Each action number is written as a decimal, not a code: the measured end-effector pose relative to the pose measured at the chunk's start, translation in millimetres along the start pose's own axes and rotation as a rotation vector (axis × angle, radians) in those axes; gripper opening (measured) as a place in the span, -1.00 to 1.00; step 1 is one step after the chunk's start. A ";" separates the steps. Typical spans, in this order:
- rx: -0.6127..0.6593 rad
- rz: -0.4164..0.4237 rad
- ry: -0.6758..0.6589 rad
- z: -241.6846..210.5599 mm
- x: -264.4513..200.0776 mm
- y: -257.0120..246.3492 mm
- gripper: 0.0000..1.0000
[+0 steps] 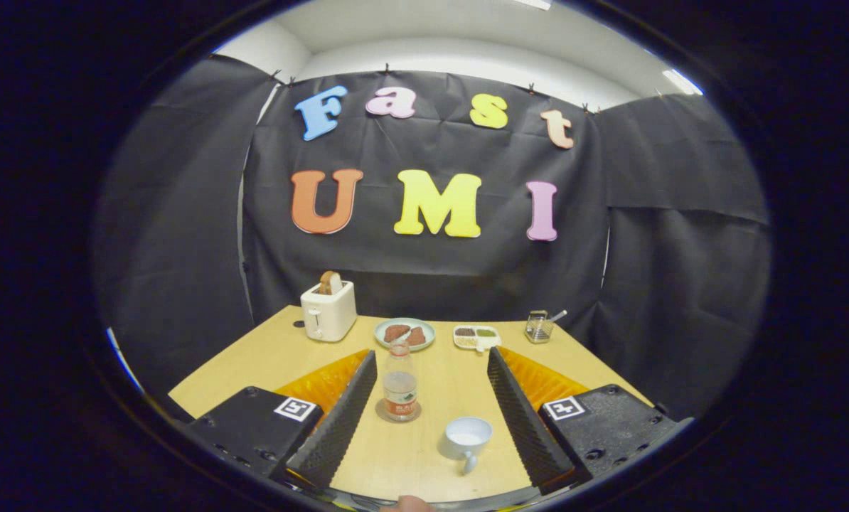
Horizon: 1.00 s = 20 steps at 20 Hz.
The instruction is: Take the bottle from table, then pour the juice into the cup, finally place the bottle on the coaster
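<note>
Bottle (399, 380) upright on coaster (398, 412), between fingers but untouched; looks like task end, judging by placement. Cup (466, 437) just beside, handle toward camera. Gripper (431, 363) spread wide, gripping nothing. Toaster (328, 310), plate (404, 333) beyond.

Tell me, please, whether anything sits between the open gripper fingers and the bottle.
Nothing visible does. The bottle stands upright on the coaster, between the fingers of the open gripper. The cup sits nearer and to its right, off that line.
</note>
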<state>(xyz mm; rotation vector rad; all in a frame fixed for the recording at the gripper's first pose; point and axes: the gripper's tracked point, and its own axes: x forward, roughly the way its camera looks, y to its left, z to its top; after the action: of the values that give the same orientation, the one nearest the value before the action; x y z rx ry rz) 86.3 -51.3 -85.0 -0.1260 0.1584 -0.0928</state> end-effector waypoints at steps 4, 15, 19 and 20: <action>-0.063 0.004 -0.059 36.6 -25.8 12.8 1.00; 0.018 -0.005 -0.143 101.1 -94.7 -8.0 1.00; 0.084 0.020 -0.137 105.0 -107.0 -16.0 1.00; 0.101 0.024 -0.137 104.0 -108.2 -18.2 1.00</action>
<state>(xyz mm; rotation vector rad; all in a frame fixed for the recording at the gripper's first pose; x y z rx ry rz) -4.6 -45.9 35.7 -0.0295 0.0182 -0.0681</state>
